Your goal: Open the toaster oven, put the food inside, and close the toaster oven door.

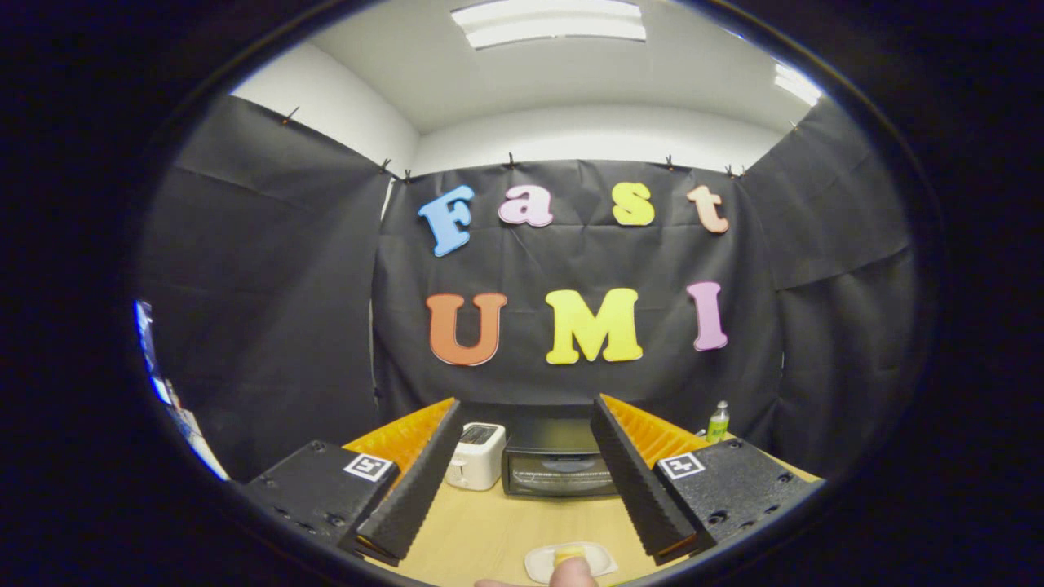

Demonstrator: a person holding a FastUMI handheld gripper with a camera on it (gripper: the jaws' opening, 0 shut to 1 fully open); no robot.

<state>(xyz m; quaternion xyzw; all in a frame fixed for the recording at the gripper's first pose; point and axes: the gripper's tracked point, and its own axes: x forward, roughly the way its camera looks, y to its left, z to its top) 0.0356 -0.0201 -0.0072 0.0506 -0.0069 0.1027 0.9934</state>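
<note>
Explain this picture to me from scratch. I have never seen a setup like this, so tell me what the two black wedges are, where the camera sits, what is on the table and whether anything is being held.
The camera rides on a hand-held gripper and looks forward along its two fingers. Those fingers are the black ribbed wedges with orange sides. They stand wide apart, so the gripper is open and holds nothing.

Beyond the fingers, on the wooden table, stands a black toaster oven with its glass door shut. Beside it is a white toaster, and off to the other side, near the cloth wall, a small green bottle.

Nearer the camera, between the fingers, lies a small white plate with a yellow piece of food on it. A fingertip of the person shows just in front of it. The oven has not been opened yet.
</note>
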